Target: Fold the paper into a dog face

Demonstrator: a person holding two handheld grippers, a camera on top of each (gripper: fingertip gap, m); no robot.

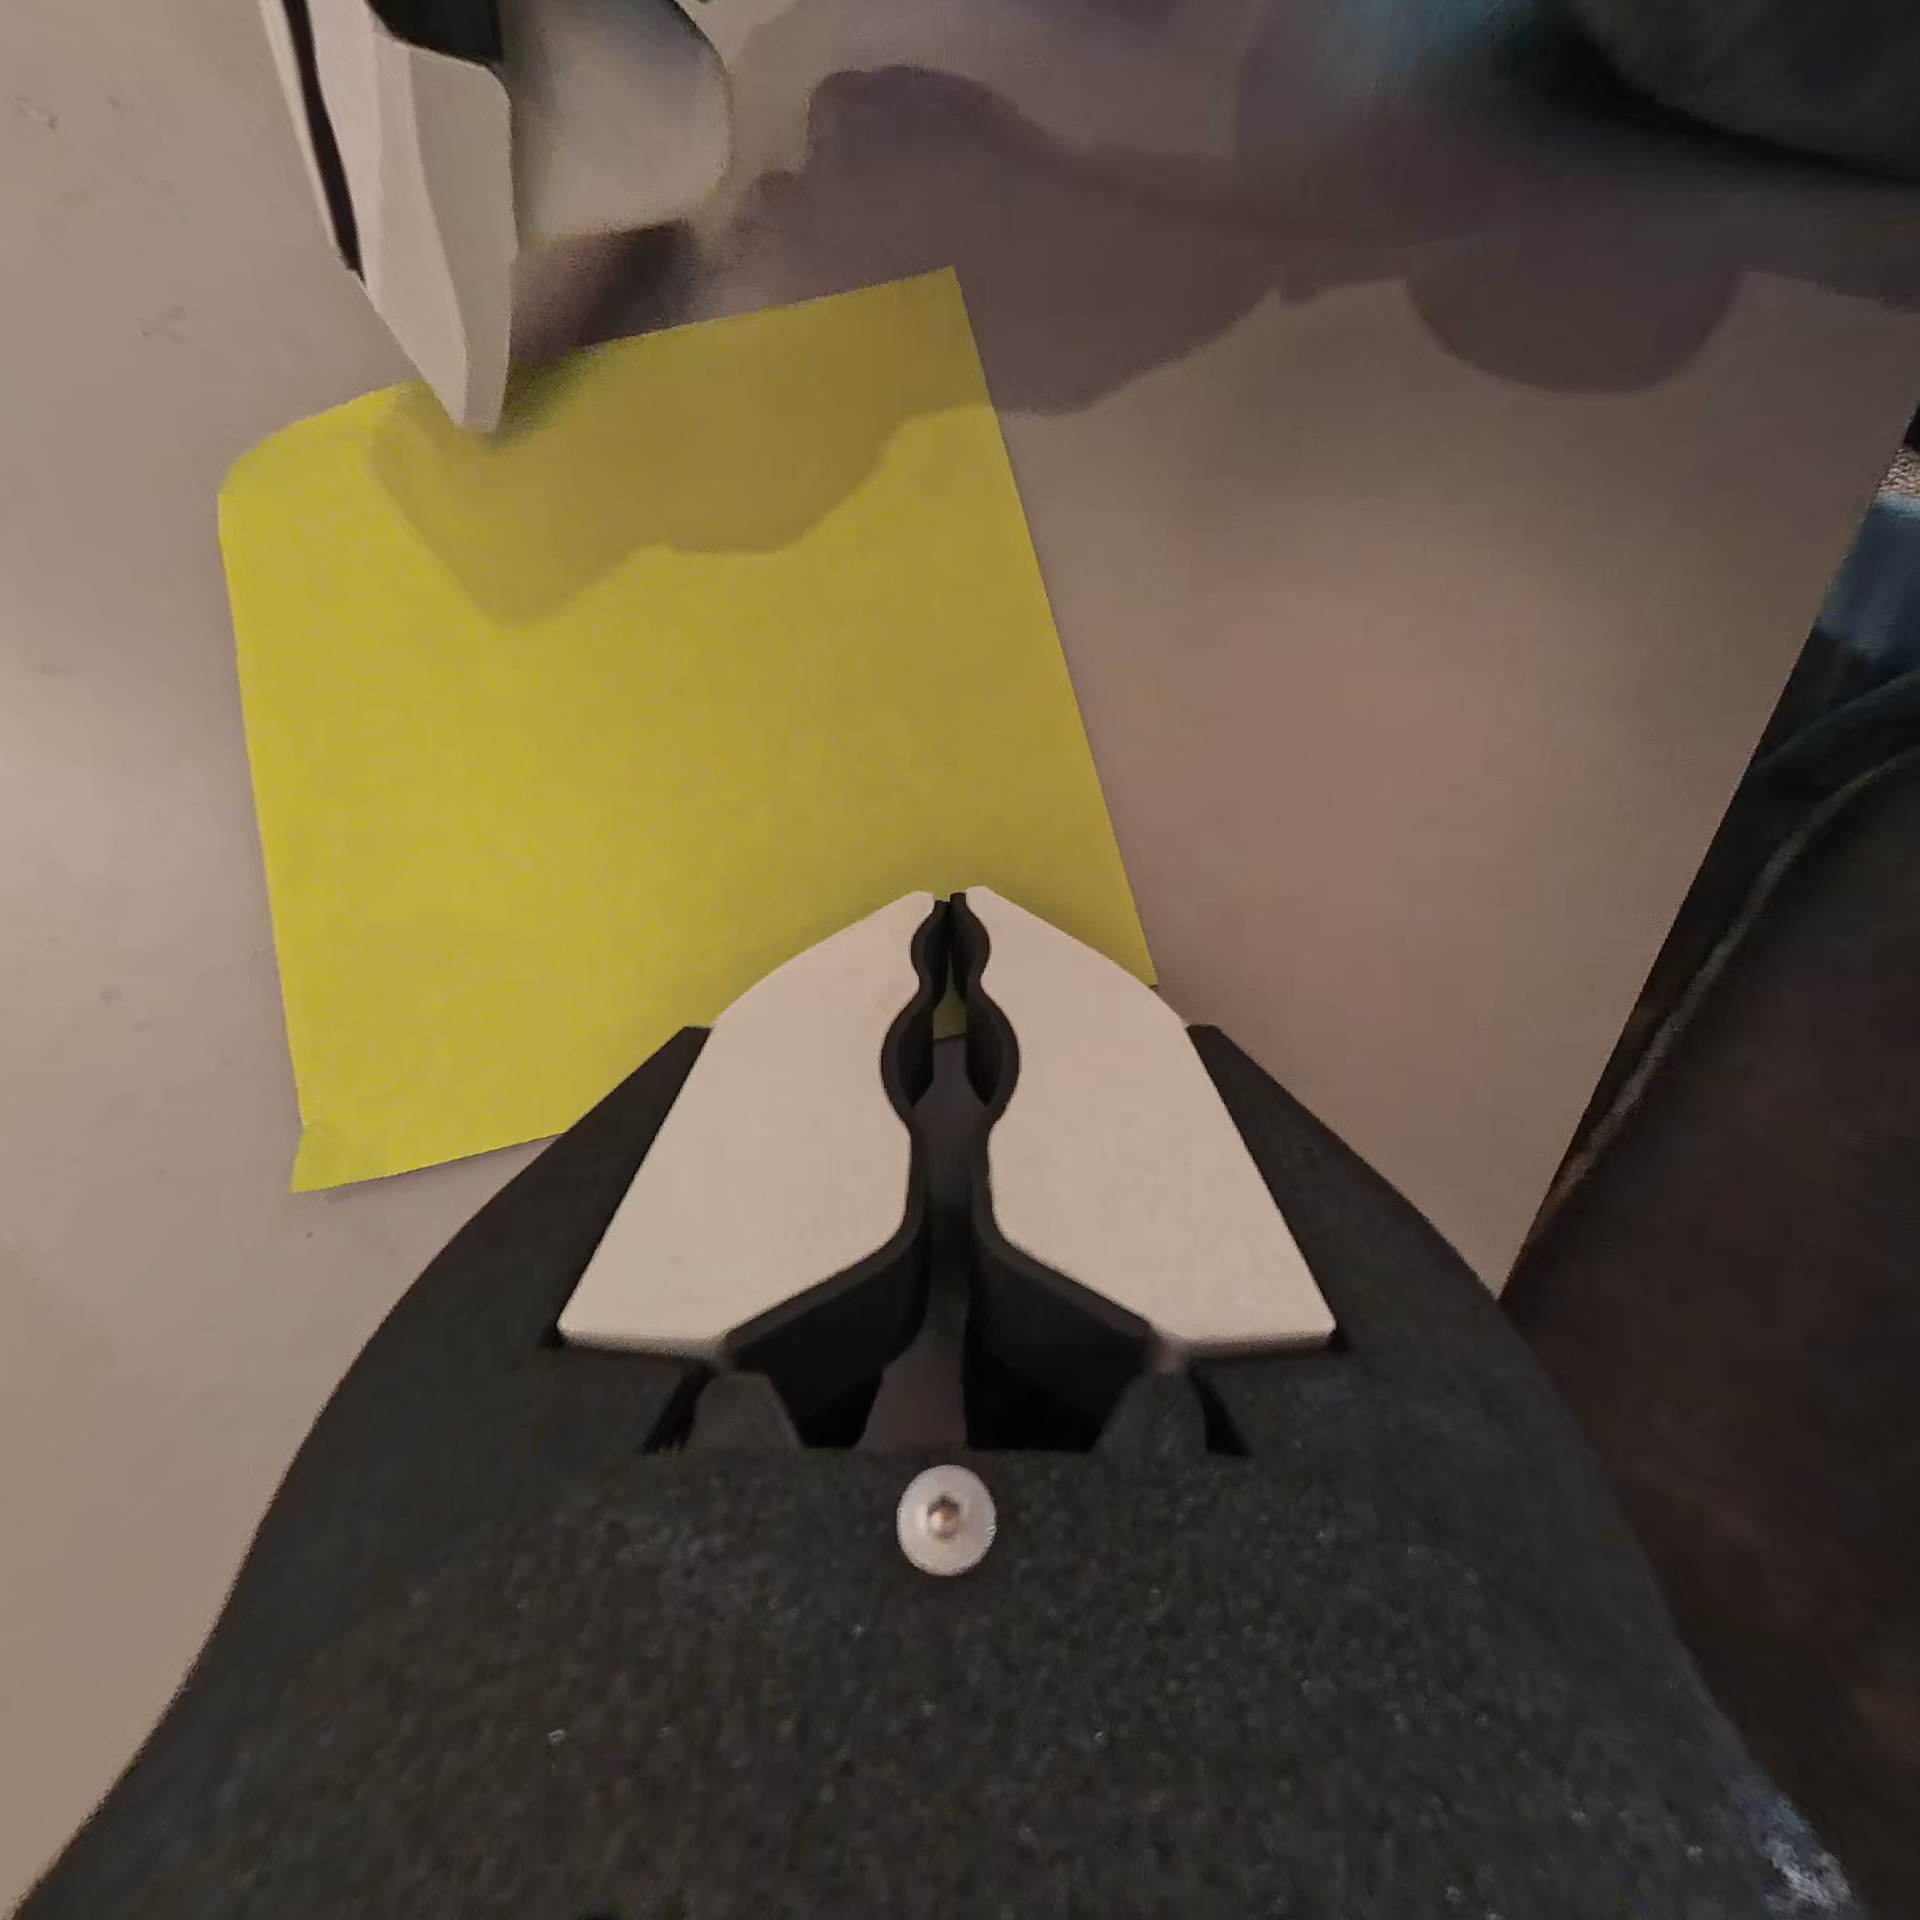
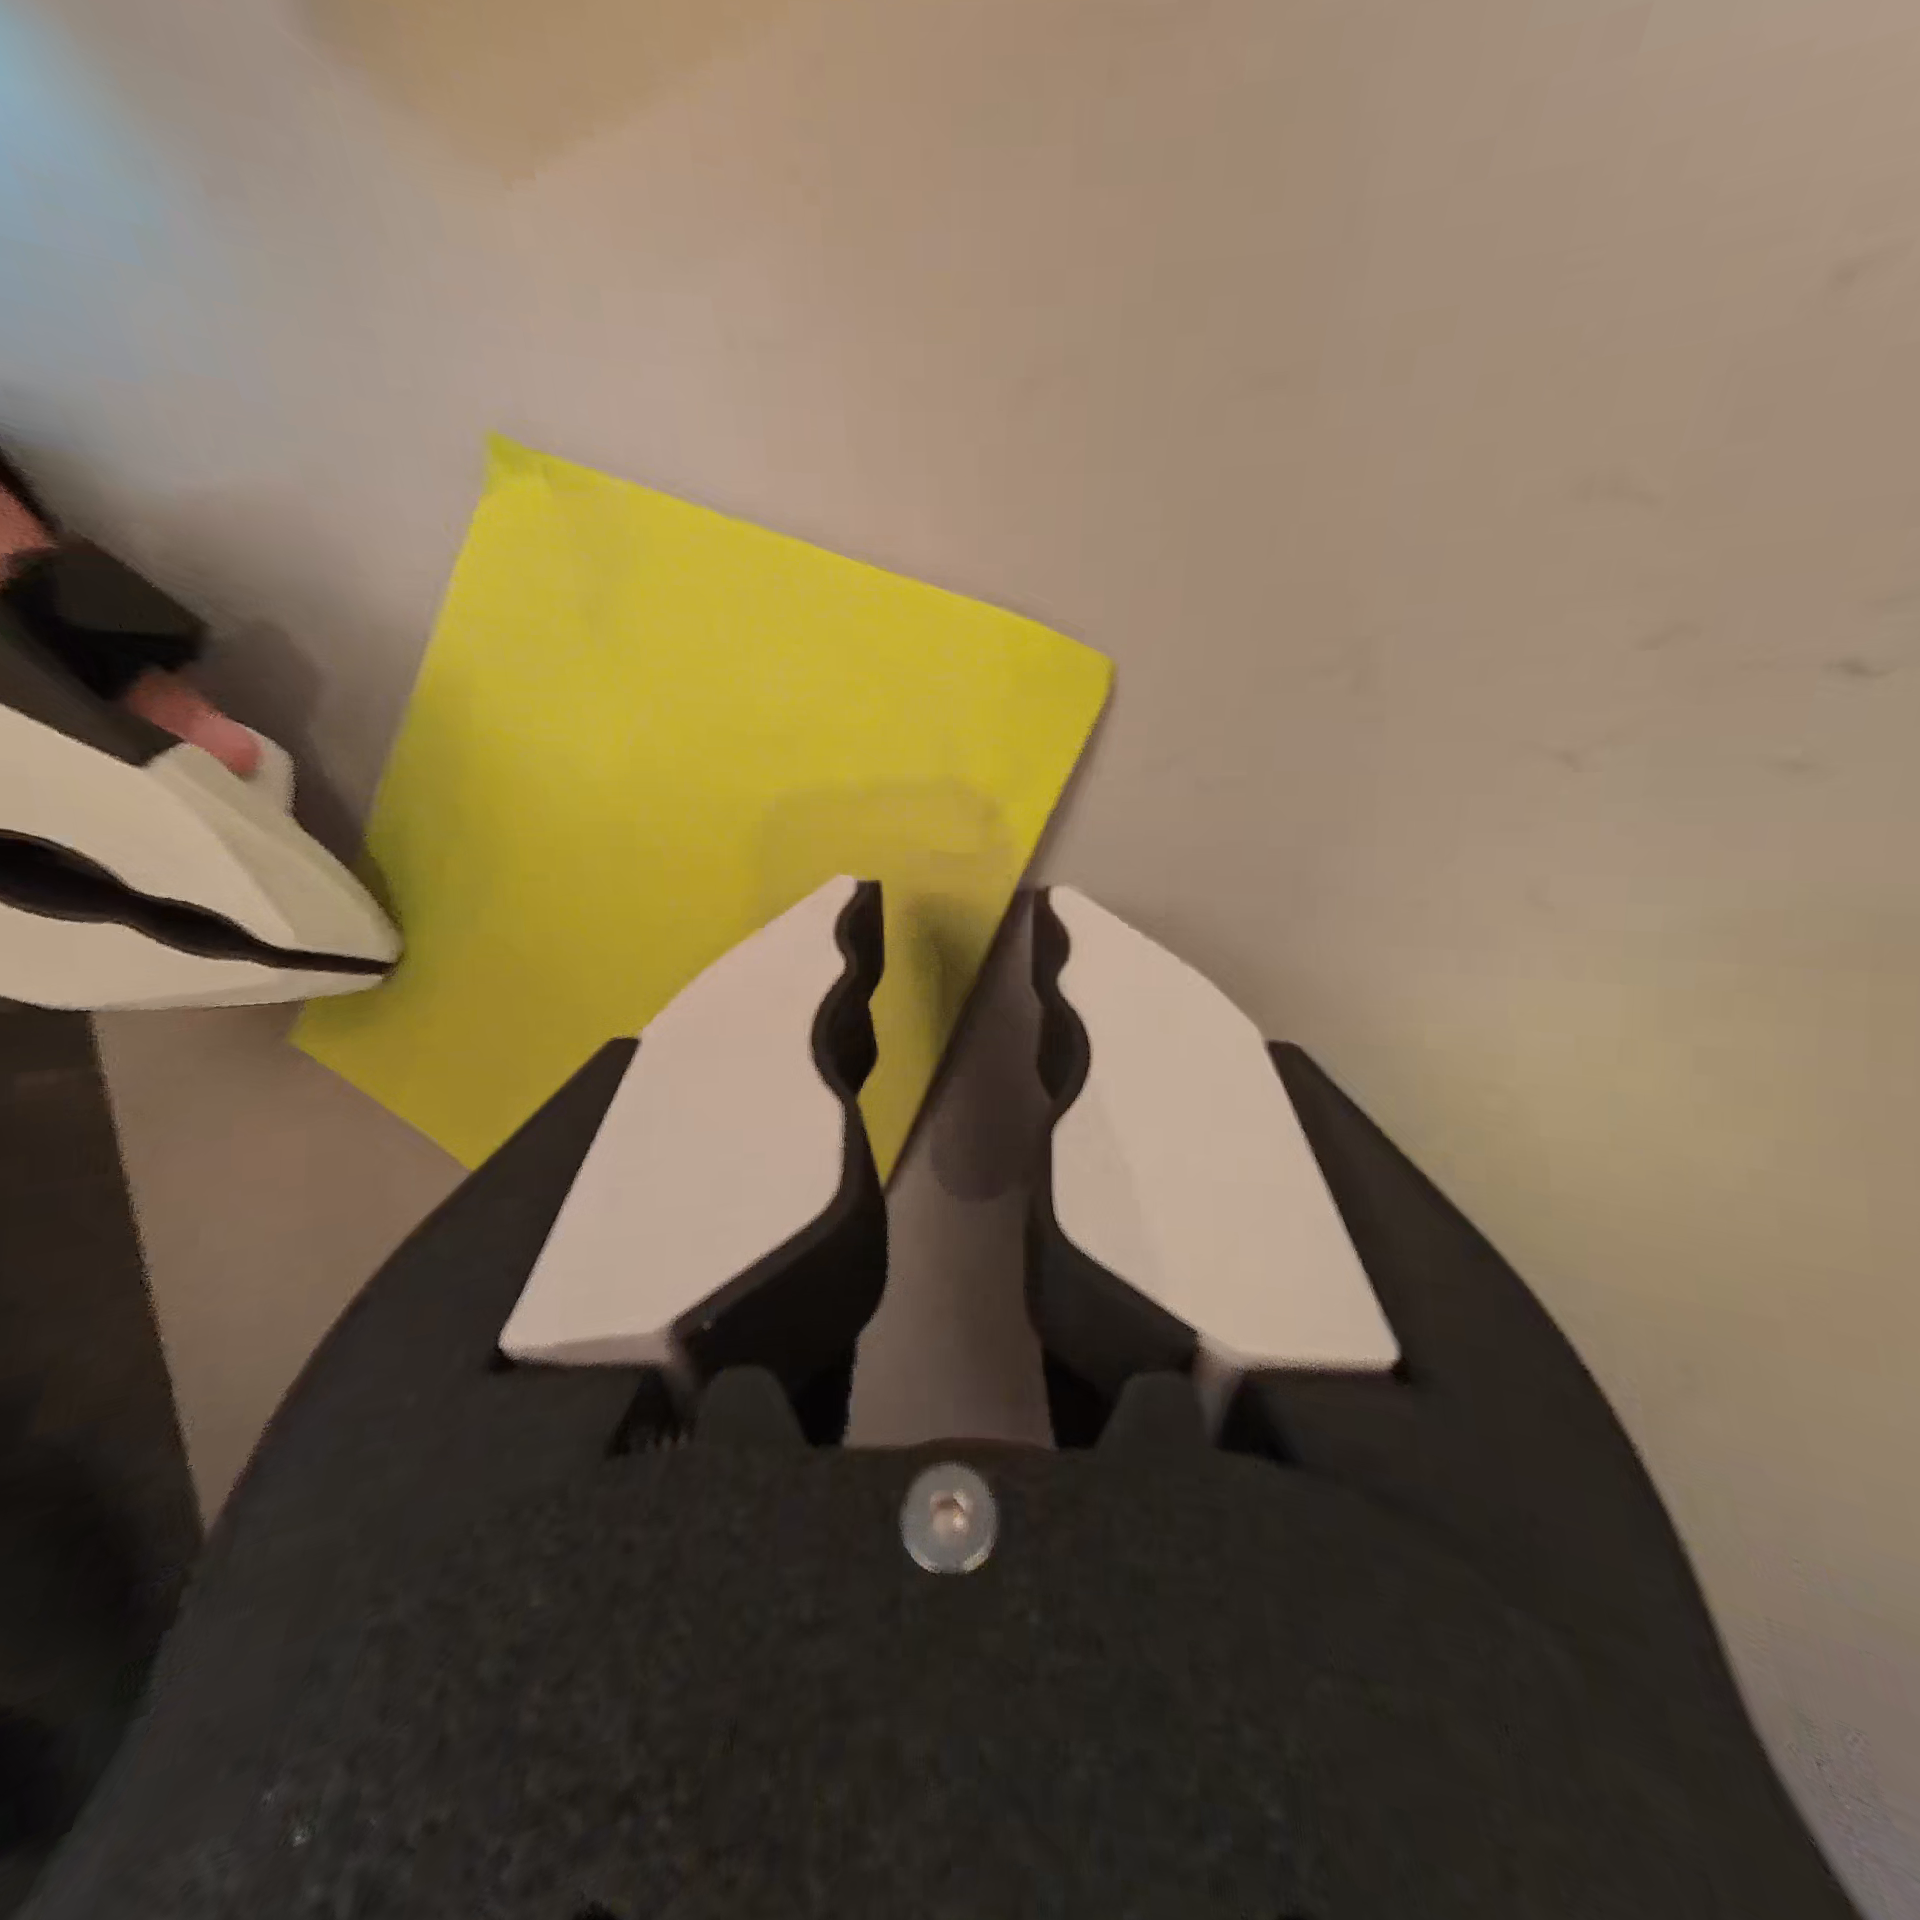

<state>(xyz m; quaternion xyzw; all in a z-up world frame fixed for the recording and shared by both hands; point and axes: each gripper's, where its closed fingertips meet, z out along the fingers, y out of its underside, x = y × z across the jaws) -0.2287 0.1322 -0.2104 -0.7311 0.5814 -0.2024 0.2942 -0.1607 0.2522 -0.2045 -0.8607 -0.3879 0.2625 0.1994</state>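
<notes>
Paper (image 1: pixel 665 748), a yellow-green square sheet, lies flat on a pale beige surface (image 1: pixel 1403 779), filling the centre of the left wrist view. The surface is smooth and matte, with a few faint scuffs. Its right edge runs diagonally down the right side of that view, and beyond it sits something dark that cannot be made out.

The left gripper (image 1: pixel 954 902) sits at the lower centre of its view, over the sheet's near right corner, its fingers pressed together with no gap at the tips. Whether they pinch the sheet cannot be told. In the right wrist view it enters from the left edge (image 2: pixel 379 961), tips at the sheet's left edge, with a person's fingertip on its white shell.

The right gripper (image 2: pixel 956 899) is at the lower centre of its view, fingers parted, straddling the sheet's right edge. In the left wrist view it comes down blurred from the upper left (image 1: pixel 478 410), above the sheet's far left corner.

Bare surface stretches across the upper and right parts of the right wrist view.
</notes>
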